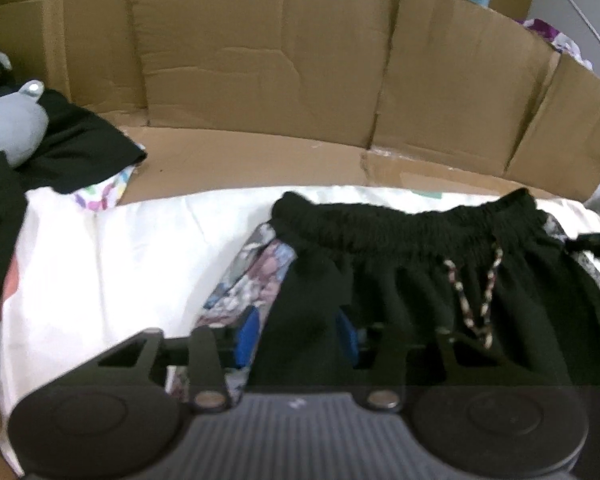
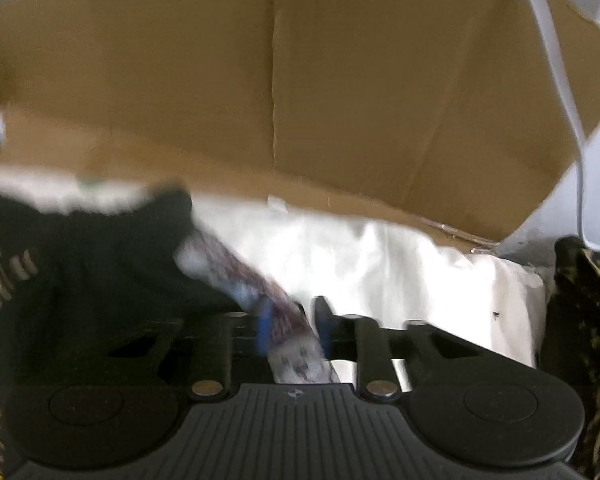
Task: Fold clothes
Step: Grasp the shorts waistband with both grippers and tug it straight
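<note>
Two claws are set at opposite sides of the black shorts (image 1: pixel 440 280), so the garment can be handled evenly for folding. At lower centre of the left view, the left gripper (image 1: pixel 296 340) is half closed around black fabric. The right gripper (image 2: pixel 292 328) is narrowed around the patterned side stripe (image 2: pixel 252 284); actual pinching cannot be told. Cardboard (image 1: pixel 260 60) is stood behind.

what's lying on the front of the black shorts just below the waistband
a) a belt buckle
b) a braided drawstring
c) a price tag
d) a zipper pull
b: in the left wrist view a light-and-dark braided drawstring hangs in a V from the gathered waistband of the black shorts.
</note>
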